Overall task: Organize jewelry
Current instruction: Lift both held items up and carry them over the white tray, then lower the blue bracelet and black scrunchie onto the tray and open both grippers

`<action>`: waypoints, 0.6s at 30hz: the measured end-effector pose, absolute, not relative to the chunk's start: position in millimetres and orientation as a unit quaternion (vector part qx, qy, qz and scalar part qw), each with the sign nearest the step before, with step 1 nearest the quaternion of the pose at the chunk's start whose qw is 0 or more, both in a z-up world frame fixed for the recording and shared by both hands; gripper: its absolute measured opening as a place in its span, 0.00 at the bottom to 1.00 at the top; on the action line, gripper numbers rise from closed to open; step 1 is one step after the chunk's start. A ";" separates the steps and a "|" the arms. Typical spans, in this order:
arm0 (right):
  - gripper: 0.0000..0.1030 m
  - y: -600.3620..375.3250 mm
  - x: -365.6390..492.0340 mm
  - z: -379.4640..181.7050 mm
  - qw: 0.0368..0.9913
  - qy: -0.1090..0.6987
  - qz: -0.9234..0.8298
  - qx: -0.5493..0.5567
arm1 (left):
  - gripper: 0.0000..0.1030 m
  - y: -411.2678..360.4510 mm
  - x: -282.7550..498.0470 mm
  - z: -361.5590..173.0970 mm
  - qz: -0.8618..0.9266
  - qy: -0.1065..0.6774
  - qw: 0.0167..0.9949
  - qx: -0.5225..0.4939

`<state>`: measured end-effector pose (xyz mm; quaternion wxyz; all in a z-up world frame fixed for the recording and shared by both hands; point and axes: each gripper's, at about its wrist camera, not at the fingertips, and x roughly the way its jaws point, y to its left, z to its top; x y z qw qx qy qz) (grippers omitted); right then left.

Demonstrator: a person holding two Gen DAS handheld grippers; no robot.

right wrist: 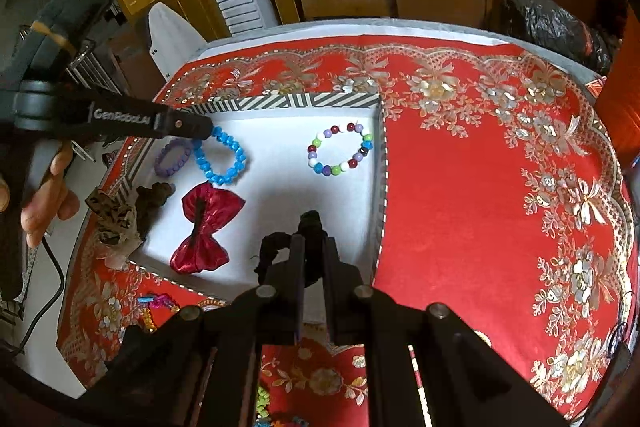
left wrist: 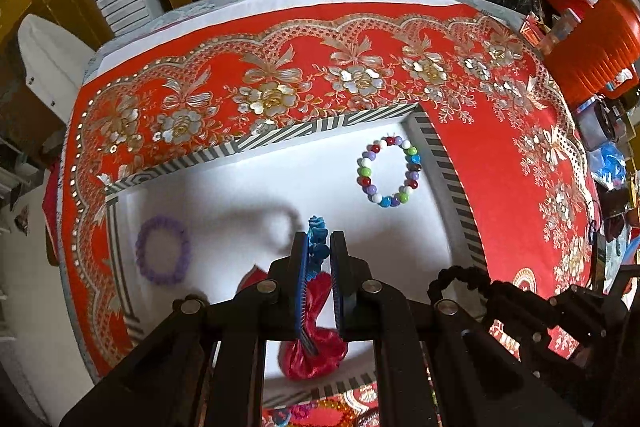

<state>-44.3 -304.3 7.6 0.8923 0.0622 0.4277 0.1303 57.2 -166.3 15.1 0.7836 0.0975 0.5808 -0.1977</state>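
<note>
Mostly hidden: the blue bead bracelet (right wrist: 224,159) hangs from the left claw (left wrist: 319,247); in the left wrist view only a knobbly blue sliver shows between the fingers.
Left claw: pressed together on that bracelet, above the white tray (left wrist: 280,187).
Right claw (right wrist: 312,247): pinching a black fabric scrunchie (right wrist: 310,227), whose crinkled loop bulges out to the claw's left; the rest is covered by the fingers.
Hard to make out: dark crumpled pieces (right wrist: 116,215) at the tray's edge, left of the right claw; what they are I cannot tell.
Red bow (right wrist: 206,227): shiny satin, pinched at the middle, lying in the tray under the left claw.
Multicoloured bracelet (left wrist: 388,171): round glossy beads, flat in the tray ahead and to the right of the left claw.
Purple bracelet (left wrist: 162,251): ridged ring, blurred, well to that claw's left.
Tray rim: black-and-white stripes.
Cloth (right wrist: 460,207): red with gold and silver flowers, beneath the tray.
</note>
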 end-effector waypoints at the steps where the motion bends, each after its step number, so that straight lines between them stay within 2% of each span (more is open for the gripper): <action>1: 0.08 -304.4 -42.5 6.7 0.892 0.429 0.130 0.062 | 0.00 -167.3 58.6 14.1 -0.198 0.582 0.783 0.097; 18: 0.08 -296.6 -6.8 -15.8 0.885 0.449 0.111 0.056 | 0.00 -163.5 101.0 -19.3 -0.178 0.608 0.771 0.057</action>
